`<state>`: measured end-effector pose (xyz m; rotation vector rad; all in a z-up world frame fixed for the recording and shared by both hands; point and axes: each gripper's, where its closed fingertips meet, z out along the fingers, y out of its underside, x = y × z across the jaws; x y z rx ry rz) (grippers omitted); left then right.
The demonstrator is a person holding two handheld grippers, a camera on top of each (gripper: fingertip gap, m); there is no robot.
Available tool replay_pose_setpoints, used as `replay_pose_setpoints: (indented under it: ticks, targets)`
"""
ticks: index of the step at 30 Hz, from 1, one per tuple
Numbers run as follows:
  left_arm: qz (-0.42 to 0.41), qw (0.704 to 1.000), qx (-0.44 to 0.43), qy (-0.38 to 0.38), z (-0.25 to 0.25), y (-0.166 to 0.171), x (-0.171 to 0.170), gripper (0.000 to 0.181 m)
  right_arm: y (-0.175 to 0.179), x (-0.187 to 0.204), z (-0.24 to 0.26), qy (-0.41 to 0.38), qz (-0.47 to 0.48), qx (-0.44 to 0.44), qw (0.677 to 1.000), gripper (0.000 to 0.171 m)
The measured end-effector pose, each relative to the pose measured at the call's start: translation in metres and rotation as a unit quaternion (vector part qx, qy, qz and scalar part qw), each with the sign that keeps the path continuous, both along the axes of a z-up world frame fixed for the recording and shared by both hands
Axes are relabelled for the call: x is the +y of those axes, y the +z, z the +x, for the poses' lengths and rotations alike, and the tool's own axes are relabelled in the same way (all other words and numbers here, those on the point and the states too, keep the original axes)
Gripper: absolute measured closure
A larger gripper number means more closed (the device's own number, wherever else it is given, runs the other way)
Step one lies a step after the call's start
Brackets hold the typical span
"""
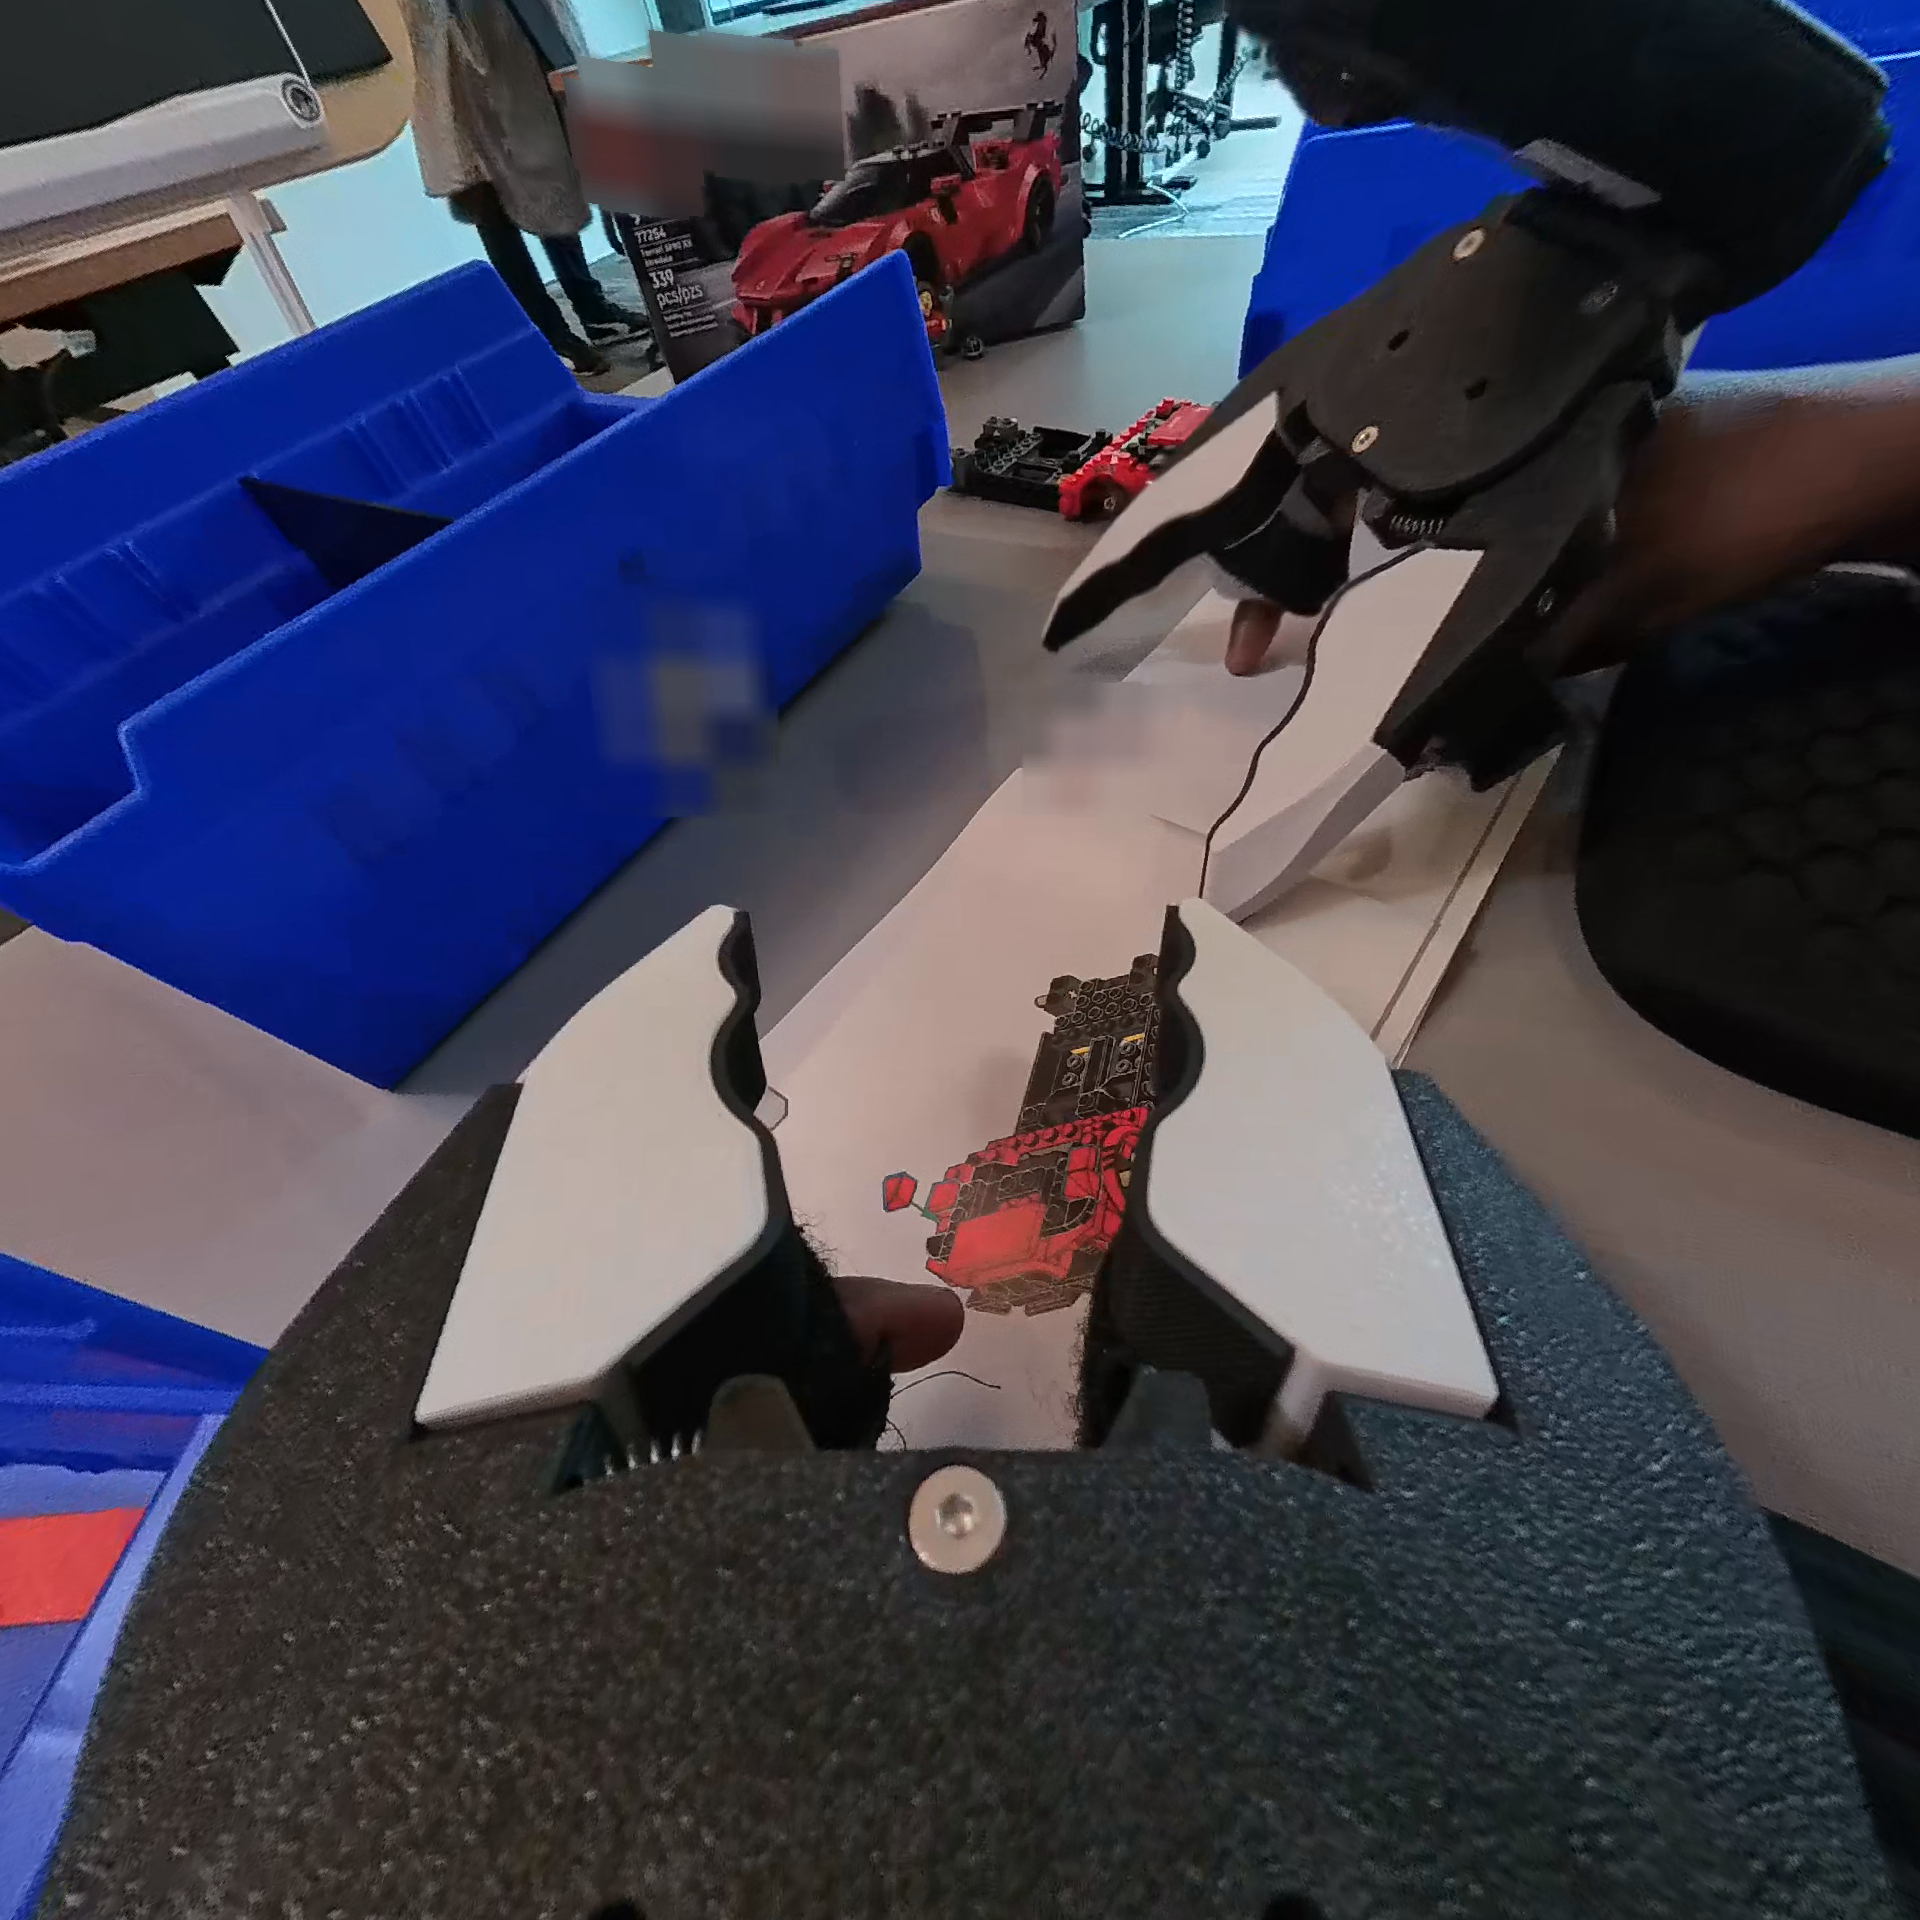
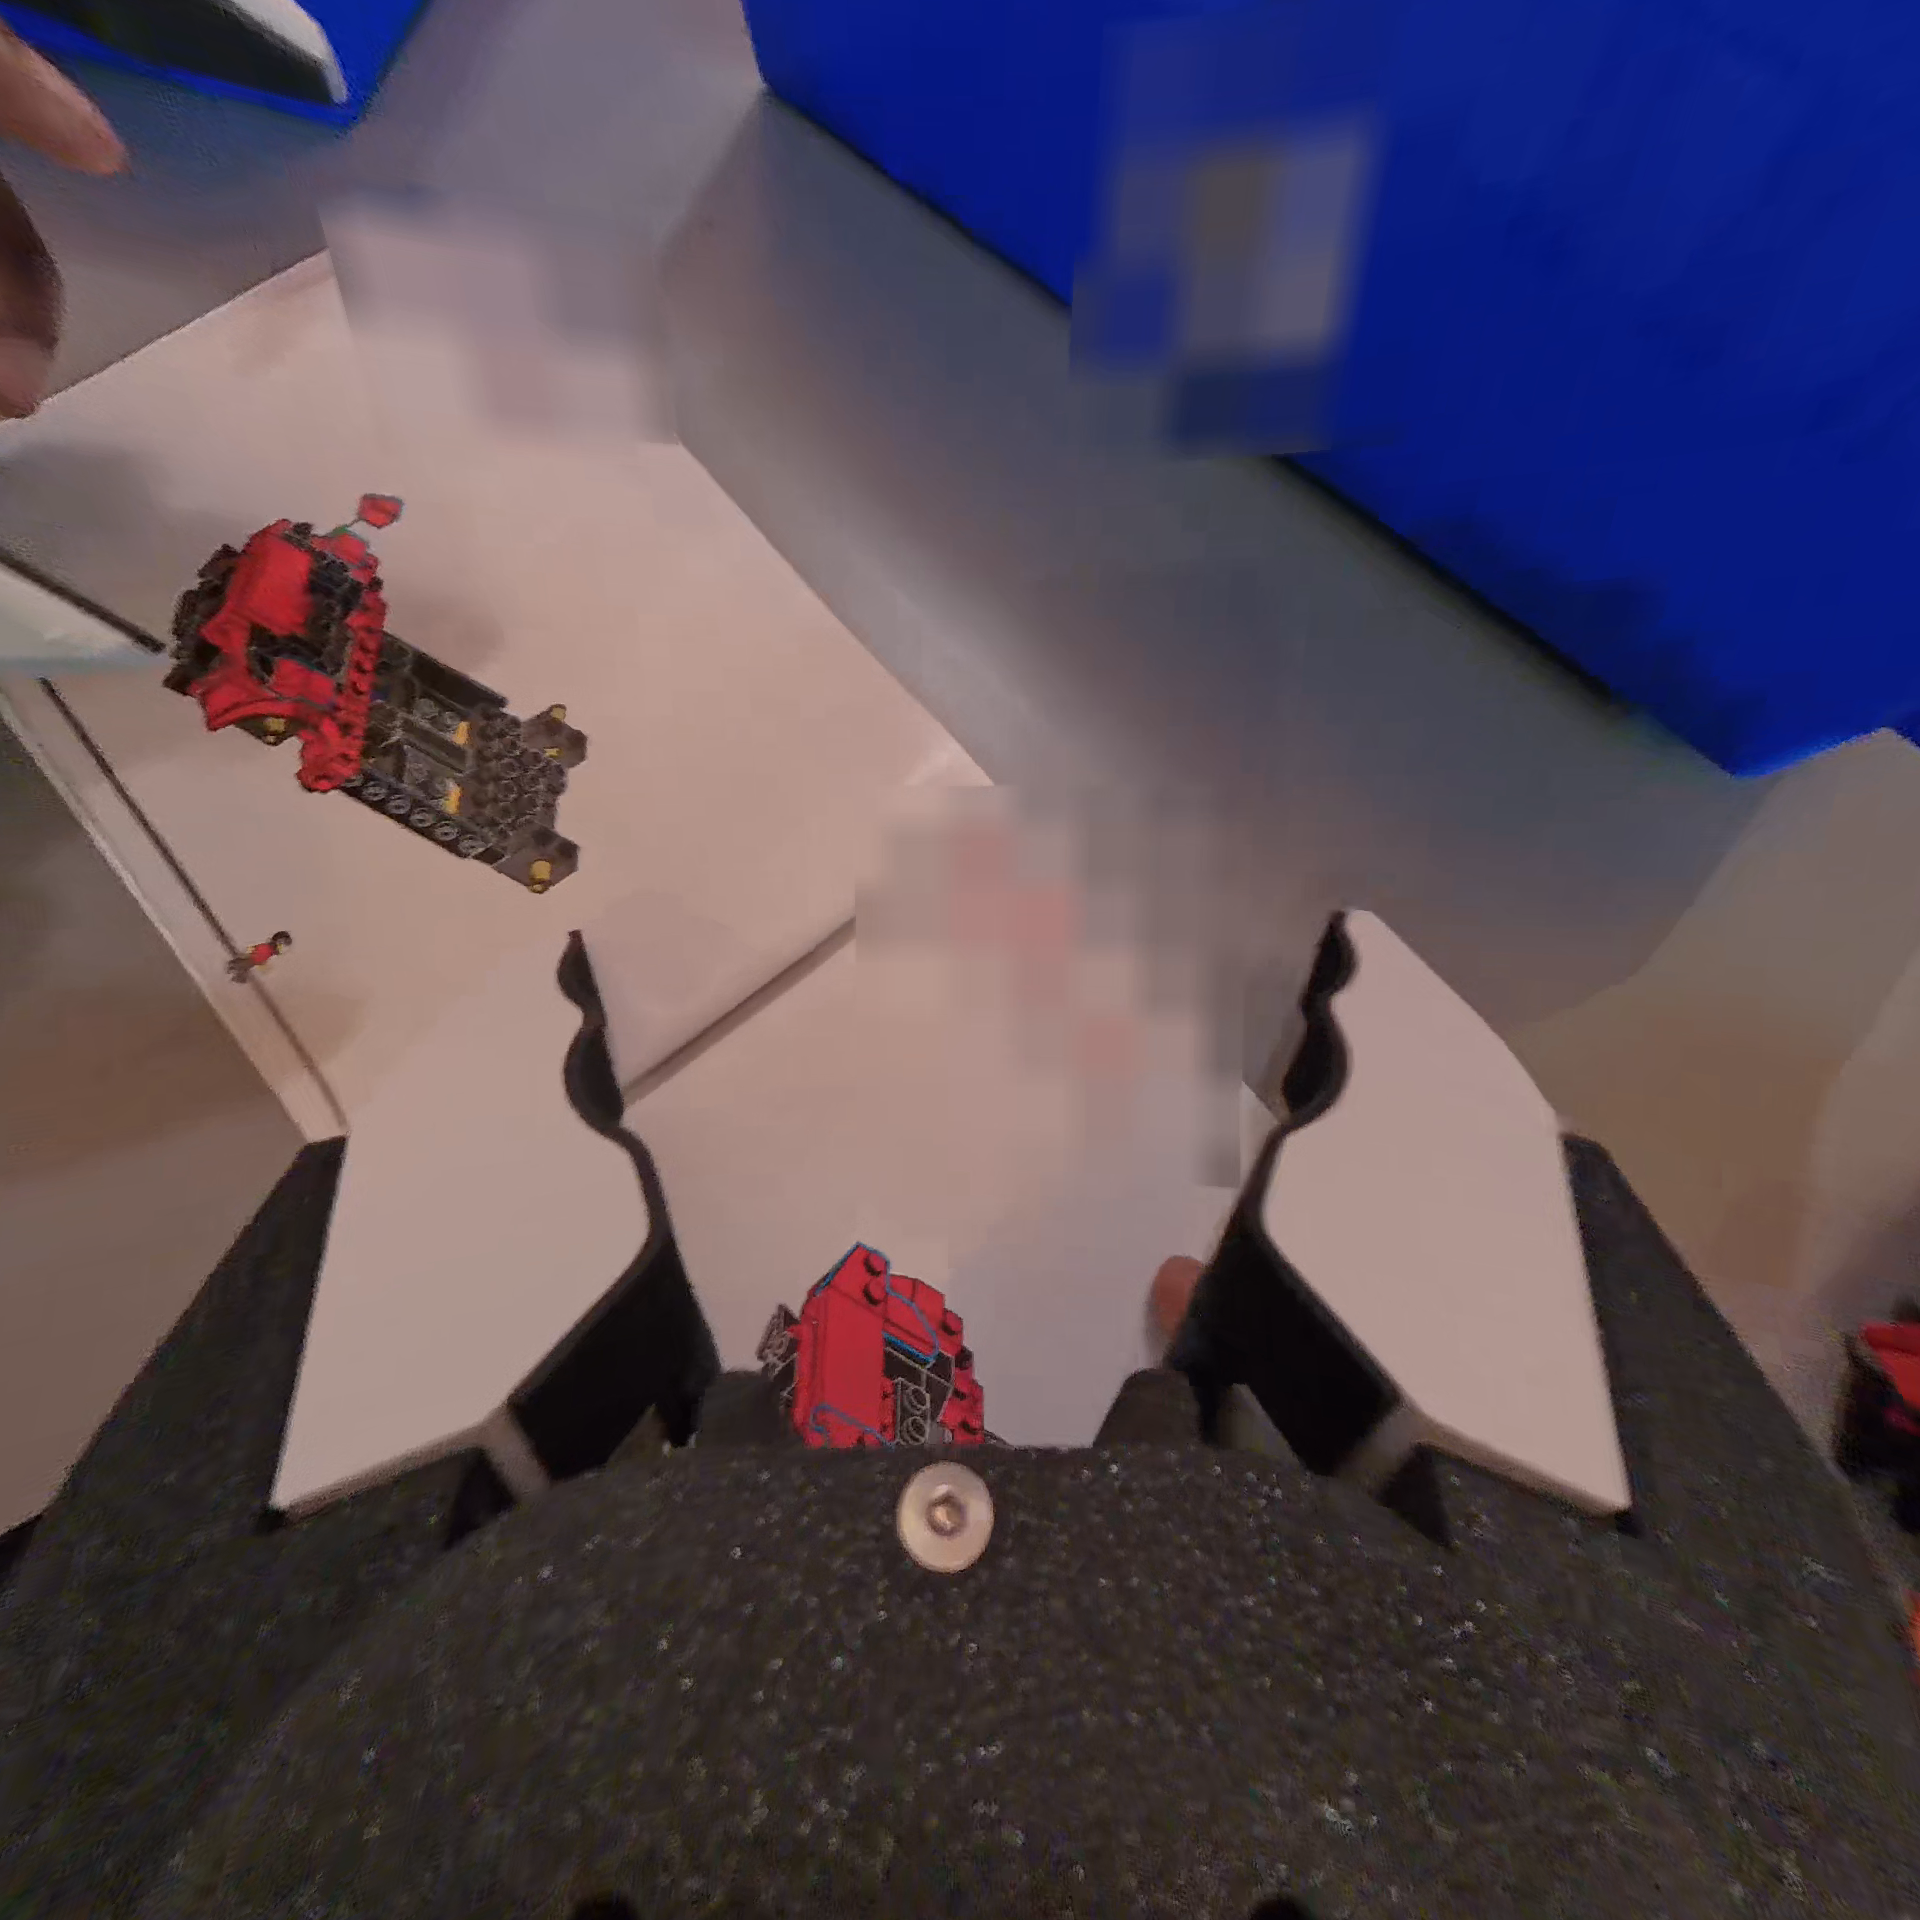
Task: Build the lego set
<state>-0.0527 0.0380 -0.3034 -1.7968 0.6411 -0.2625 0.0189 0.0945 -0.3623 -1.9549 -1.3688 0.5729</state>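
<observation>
Both tongs are spread wide, grasping nothing. The left tongs (image 1: 956,997) and right tongs (image 2: 961,997) hover over the open instruction booklet (image 1: 935,935) lying near the surface's front edge. The half-built lego car (image 1: 1081,457) sits farther back on the surface (image 1: 208,1091), between blue bins (image 1: 416,644), before the set's box (image 1: 935,208).

The left gripper's (image 1: 956,956) black body looks like rough, grainy matt plastic, its white finger plates (image 1: 623,1174) smooth and matt, with a shiny metal screw (image 1: 956,1519) at six o'clock. The white paper instruction booklet (image 1: 935,1039) under it is smooth with a faint sheen. At ten o'clock, the blue plastic bin (image 1: 436,748) looks smooth and semi-glossy. The grey tabletop (image 1: 187,1143) is matt.
</observation>
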Motion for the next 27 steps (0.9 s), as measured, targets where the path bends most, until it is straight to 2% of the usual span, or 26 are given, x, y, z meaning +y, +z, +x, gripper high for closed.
replay_pose_setpoints:
  ticks: [2,3,6,9,19,27]
  targets:
    - [0.001,1.0,0.003,-0.001,0.0,0.0,0.0,0.108,0.0,-0.005,-0.004,0.025,-0.009,0.006,1.0,0.057]
    - [0.0,1.0,0.004,-0.002,0.001,-0.001,0.0,0.108,-0.001,-0.006,-0.004,0.026,-0.015,0.004,1.0,0.056]
    - [-0.001,1.0,0.006,-0.006,0.002,-0.001,-0.001,0.108,-0.007,0.002,0.0,-0.007,-0.044,-0.007,0.999,0.037]
    - [0.001,1.0,0.007,-0.008,0.003,-0.001,-0.002,0.11,-0.008,0.008,0.0,-0.018,-0.046,-0.011,0.999,0.028]
    - [0.007,1.0,0.027,-0.009,0.005,-0.003,-0.004,0.117,-0.009,0.008,0.0,-0.017,-0.044,-0.012,0.999,0.028]
    - [0.005,1.0,-0.002,0.004,-0.001,0.001,-0.002,0.118,-0.009,0.008,0.0,-0.017,-0.044,-0.012,0.999,0.028]
